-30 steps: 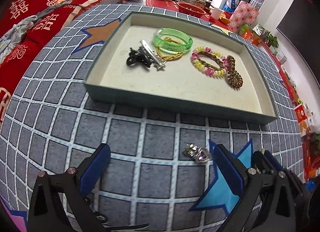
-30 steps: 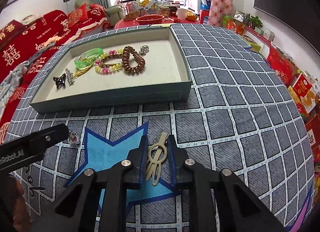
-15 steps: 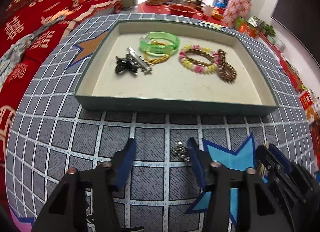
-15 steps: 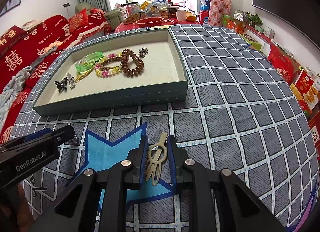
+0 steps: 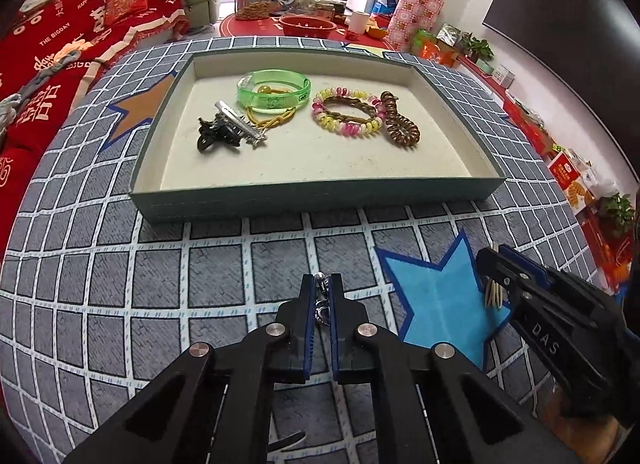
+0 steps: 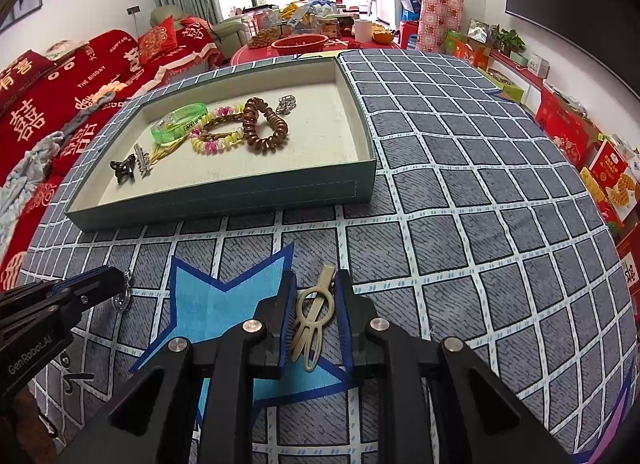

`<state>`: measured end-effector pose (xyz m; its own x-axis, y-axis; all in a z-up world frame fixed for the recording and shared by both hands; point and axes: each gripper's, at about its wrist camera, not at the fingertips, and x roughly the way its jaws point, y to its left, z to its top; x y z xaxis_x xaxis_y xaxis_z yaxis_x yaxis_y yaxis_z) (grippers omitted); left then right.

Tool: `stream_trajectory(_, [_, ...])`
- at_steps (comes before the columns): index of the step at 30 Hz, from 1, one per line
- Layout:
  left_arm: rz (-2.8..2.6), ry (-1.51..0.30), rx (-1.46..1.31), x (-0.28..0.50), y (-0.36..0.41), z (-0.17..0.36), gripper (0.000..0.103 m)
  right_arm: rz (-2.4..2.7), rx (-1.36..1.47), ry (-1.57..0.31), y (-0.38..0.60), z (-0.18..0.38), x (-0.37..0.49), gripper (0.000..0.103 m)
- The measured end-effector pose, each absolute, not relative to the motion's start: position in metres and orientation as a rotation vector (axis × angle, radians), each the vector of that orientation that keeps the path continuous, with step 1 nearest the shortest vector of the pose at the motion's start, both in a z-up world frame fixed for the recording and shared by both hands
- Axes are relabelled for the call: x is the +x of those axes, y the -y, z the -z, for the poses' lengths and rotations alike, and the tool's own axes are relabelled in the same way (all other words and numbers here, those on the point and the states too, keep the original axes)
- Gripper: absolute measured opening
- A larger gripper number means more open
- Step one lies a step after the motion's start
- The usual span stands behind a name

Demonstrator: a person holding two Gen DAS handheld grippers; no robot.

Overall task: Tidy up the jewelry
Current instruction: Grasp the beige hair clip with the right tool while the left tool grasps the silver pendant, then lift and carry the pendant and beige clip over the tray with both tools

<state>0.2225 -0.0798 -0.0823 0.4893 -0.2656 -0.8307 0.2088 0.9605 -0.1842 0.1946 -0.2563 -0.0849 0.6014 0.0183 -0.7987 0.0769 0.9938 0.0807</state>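
here the small silver trinket [image 5: 321,304] glints, pinched in the left tool [image 5: 320,294].

- My left gripper [image 5: 320,296]: black arms, blue pads inside the jaws, silver screws behind them.
- My right gripper [image 6: 314,304]: same build; "DAS" printed on its side.

Landmark: tray [image 5: 320,200]. Its near wall stands btwn the checked cloth [image 5: 160,284] in front & the tray floor. Inside, far-left to centre is crowded w/ green bangle [image 5: 274,94], black claw clip [image 5: 218,134], beaded bracelet [image 5: 346,114], brown coil tie [image 5: 400,126]. Near half of floor & far-right corner lie bare. Cloth right of tray is open.
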Motion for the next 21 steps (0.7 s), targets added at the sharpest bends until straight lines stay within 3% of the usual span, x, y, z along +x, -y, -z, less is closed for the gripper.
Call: stream_trajectory(21, [0.307,-0.961,-0.023,0.21,0.062,0.066,0.019,0.006,0.204,-0.935,0.268,0.074,0.191,0.021])
